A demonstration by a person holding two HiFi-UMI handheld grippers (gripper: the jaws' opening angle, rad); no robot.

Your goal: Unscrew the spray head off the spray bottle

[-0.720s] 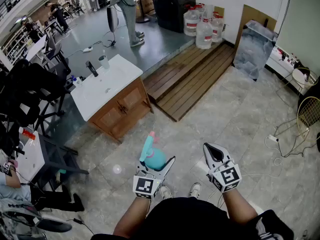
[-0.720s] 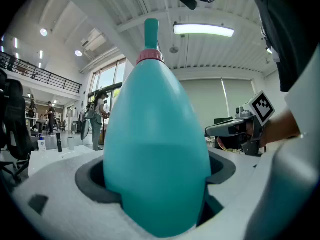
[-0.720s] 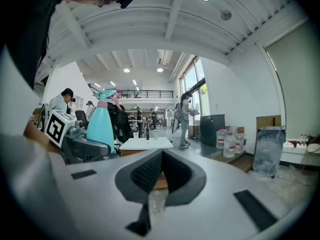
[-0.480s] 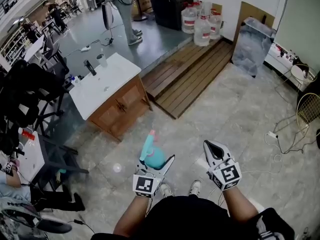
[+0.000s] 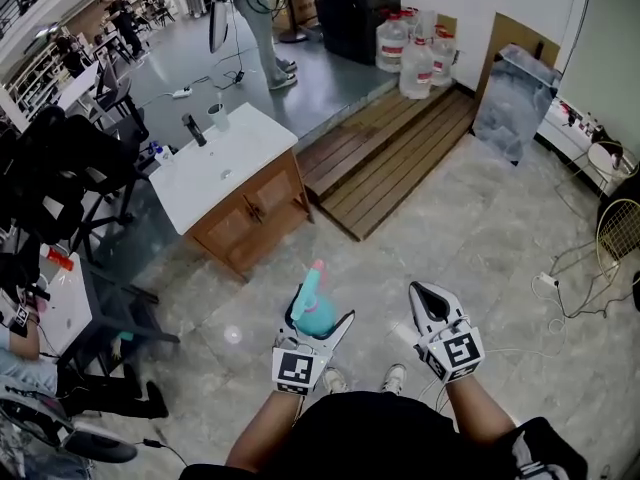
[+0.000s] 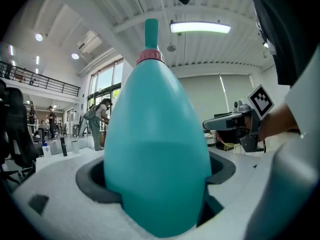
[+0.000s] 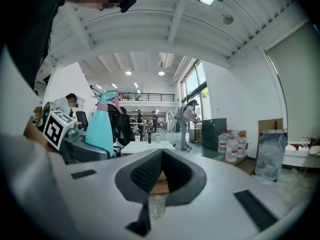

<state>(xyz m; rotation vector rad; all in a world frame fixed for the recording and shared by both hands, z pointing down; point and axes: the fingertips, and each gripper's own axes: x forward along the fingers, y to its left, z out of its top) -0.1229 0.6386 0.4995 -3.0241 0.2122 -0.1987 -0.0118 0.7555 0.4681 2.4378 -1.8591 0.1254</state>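
Head view: mounted on the person's head, aimed steeply down; the floor and the vanity cabinet (image 5: 235, 203) are seen from well above, the left gripper (image 5: 320, 320) and right gripper (image 5: 428, 303) near the lower edge.
Left gripper view: mounted behind that gripper's jaws, aimed nearly level along them; the spray bottle (image 6: 155, 149) is seen very close, filling the centre.
Right gripper view: mounted behind that gripper's jaws, aimed nearly level across the hall.
Shared: the spray bottle is caught in all 3 views; the vanity cabinet and the water jugs (image 5: 415, 63) in 2, head and right gripper.

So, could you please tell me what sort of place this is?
Probably a large open lab or workshop hall: a freestanding sink cabinet stands mid-floor, big water jugs line the wall, and office chairs stand at the left.
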